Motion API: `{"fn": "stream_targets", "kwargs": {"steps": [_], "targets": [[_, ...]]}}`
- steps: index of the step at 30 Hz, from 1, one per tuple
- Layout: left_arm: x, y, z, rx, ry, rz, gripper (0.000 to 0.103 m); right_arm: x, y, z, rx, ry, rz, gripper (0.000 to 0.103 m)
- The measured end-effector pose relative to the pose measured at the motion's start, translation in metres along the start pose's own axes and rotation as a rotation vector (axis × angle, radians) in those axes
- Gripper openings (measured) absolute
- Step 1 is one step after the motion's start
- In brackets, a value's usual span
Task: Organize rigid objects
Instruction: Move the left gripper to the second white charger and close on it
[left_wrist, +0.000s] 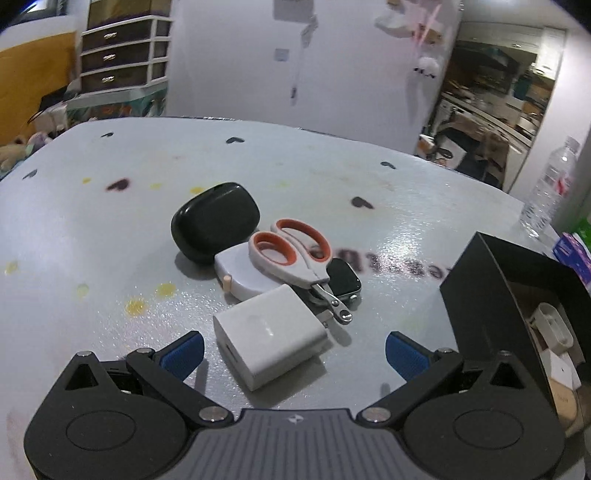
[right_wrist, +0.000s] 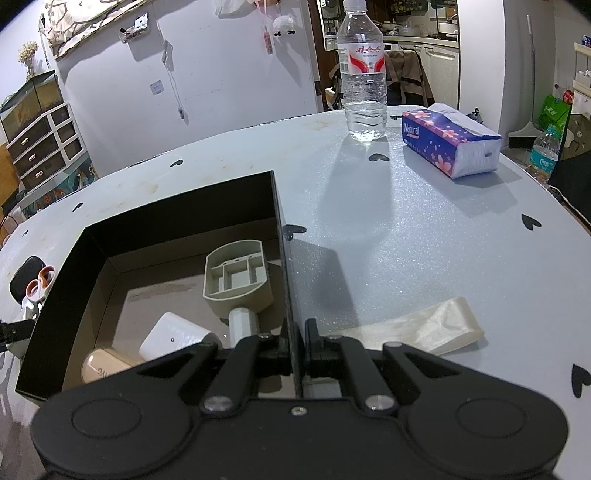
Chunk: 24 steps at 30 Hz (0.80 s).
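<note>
Scissors (left_wrist: 295, 254) atop pile w/ white charger (left_wrist: 271, 338) just left of black box (right_wrist: 177, 221) on table (left_wrist: 110, 229). Left gripper (left_wrist: 294, 354) spread around charger, not touching; right gripper (right_wrist: 295, 341) pinching box wall.

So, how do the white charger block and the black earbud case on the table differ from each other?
The white charger block is boxy with flat faces; the black earbud case is rounded like a pebble. The charger block lies nearest the open left tongs, between their fingers; the earbud case lies farther back, behind the scissors. The charger block is matte white, the earbud case glossy black. Both rest on the table, outside the black box.
</note>
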<state>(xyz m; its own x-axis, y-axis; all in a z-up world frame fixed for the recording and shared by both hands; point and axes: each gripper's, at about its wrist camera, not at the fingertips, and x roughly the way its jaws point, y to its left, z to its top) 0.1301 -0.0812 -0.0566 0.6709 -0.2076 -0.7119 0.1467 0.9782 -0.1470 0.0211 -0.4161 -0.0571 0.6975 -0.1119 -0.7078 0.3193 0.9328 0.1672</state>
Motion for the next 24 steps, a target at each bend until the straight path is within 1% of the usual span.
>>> {"fn": "stream_targets", "kwargs": {"steps": [3, 7, 9, 14, 16, 21, 23, 24], "targets": [[0.004, 0.001, 0.000, -0.019, -0.016, 0.048, 0.103, 0.000, 0.000, 0.000, -0.001, 0.000, 0.001, 0.006], [0.003, 0.014, 0.000, -0.037, -0.032, 0.126, 0.103, 0.001, 0.000, 0.000, 0.000, 0.000, 0.003, 0.006], [-0.001, 0.023, -0.001, -0.039, -0.031, 0.119, 0.103, 0.001, 0.000, 0.000, 0.000, 0.000, 0.003, 0.006], [-0.013, 0.036, -0.006, -0.023, -0.041, 0.151, 0.103, 0.001, 0.000, 0.000, -0.001, 0.000, 0.007, 0.006], [-0.015, 0.038, -0.008, -0.019, -0.047, 0.152, 0.103, 0.001, 0.000, 0.000, -0.002, 0.000, 0.008, 0.006], [-0.010, 0.028, -0.007, 0.044, -0.073, 0.096, 0.103, 0.001, 0.000, 0.000, -0.001, 0.000, 0.008, 0.006], [-0.004, 0.021, -0.008, 0.078, -0.068, 0.084, 0.101, 0.001, 0.001, 0.000, -0.002, 0.001, 0.007, 0.006], [0.000, 0.018, -0.009, 0.093, -0.066, 0.082, 0.098, 0.001, 0.000, 0.000, -0.002, 0.000, 0.007, 0.006]]}}
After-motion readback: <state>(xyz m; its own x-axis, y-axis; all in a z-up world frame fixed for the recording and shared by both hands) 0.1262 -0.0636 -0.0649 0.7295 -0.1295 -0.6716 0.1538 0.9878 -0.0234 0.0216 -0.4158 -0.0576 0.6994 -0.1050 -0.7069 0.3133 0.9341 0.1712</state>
